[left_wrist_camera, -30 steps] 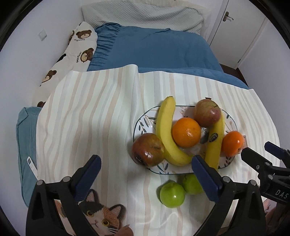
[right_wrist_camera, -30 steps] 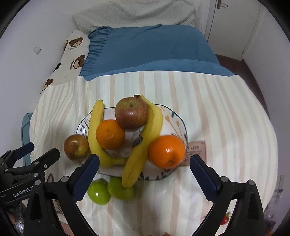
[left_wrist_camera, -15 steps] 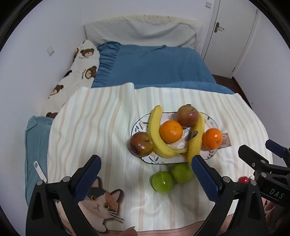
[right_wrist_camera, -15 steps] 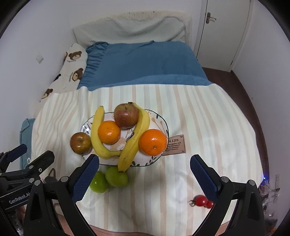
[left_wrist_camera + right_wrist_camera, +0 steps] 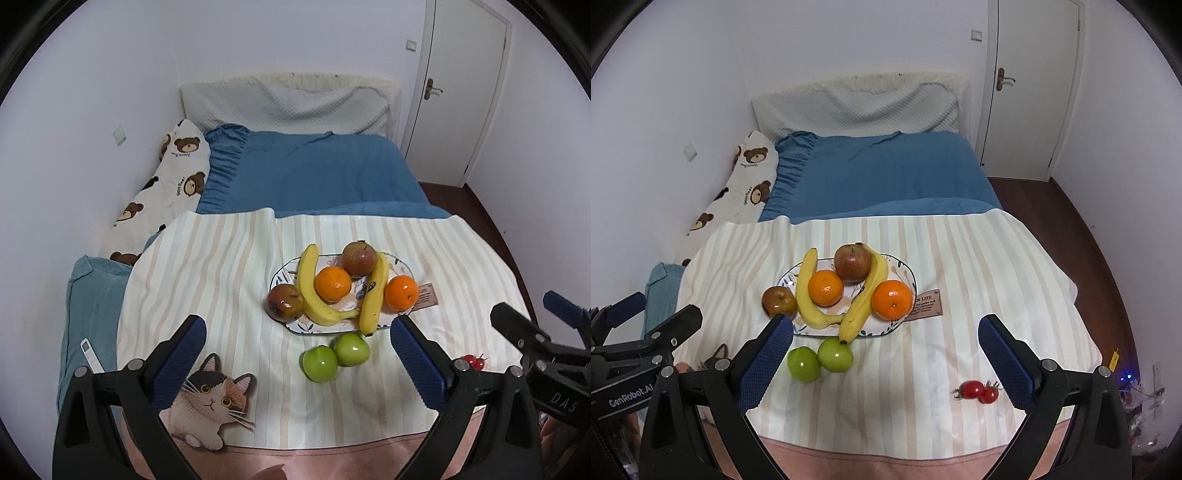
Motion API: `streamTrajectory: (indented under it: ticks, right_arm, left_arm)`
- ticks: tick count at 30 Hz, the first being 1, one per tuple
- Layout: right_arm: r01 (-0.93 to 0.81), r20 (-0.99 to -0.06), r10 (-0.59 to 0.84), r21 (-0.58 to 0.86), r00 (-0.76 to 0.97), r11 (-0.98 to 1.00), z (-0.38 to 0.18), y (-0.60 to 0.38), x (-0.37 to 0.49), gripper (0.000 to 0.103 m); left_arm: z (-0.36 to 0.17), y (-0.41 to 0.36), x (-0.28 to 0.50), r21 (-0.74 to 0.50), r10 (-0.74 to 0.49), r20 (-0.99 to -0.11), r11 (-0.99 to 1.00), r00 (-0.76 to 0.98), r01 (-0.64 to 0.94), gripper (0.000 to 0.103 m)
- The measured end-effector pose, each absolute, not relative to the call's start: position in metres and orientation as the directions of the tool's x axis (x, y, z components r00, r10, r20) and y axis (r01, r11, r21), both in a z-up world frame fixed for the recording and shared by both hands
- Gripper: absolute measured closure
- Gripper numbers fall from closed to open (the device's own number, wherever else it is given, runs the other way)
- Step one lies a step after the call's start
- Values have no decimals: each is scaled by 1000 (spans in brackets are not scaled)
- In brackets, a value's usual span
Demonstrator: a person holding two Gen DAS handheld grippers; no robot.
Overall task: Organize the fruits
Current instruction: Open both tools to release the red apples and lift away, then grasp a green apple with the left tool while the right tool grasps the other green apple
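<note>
Most fruit already sat on the plate [image 5: 907,275] mid-cloth: bananas, oranges, apples. Two green apples [image 5: 819,359] just off its near rim and the cherry tomatoes [image 5: 979,391] by the cloth's near-right edge were left. Left gripper [image 5: 295,360] and right gripper [image 5: 884,360] both gaped, holding nothing.

On the striped cloth [image 5: 979,266] over the bed: an oval patterned plate [image 5: 905,275] bearing two yellow bananas [image 5: 803,291], two oranges [image 5: 825,287] and a red apple [image 5: 852,262]. At its left rim, a brownish apple [image 5: 778,301]. In front, two green apples [image 5: 803,363] touching. Farther right, two small red cherry tomatoes [image 5: 979,391].
</note>
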State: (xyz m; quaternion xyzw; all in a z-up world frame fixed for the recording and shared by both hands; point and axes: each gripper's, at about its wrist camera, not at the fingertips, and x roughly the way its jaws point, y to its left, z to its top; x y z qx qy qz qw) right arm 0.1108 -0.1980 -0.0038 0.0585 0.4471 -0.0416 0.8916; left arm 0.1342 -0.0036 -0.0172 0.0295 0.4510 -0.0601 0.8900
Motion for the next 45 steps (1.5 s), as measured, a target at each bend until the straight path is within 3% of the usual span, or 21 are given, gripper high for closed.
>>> streamTrajectory:
  ticks: [13, 21, 27, 32, 39, 40, 41, 45]
  right_arm:
    - [183, -786, 1, 145, 618, 972, -7, -211, 86, 0]
    - [164, -855, 21, 124, 518, 979, -87, -209, 124, 0]
    - [171, -895, 172, 261, 412, 950, -169, -198, 160, 2]
    - [205, -901, 284, 361, 328, 910, -227, -183, 182, 13]
    - [241, -905, 322, 390, 278, 889, -274, -161, 200, 16]
    - [236, -907, 326, 390, 268, 890, -278, -157, 203, 22]
    - [231, -912, 323, 381, 252, 895, -284, -151, 205, 36]
    - [239, -914, 321, 378, 248, 894, -289, -148, 206, 40]
  left_arm:
    - [-32, -1, 129, 5, -44, -812, 997, 582, 83, 1]
    - [-105, 5, 158, 127, 82, -873, 990, 481, 61, 0]
    - [-155, 7, 169, 260, 210, -878, 964, 430, 60, 0]
    - [-182, 13, 176, 318, 272, -874, 947, 403, 49, 0]
    - [-206, 16, 185, 336, 295, -887, 940, 356, 59, 0]
    - [-209, 16, 186, 331, 292, -893, 942, 342, 60, 0]
    - [-211, 16, 187, 327, 290, -898, 943, 332, 61, 0]
    - [-221, 17, 191, 271, 241, -929, 960, 282, 73, 0]
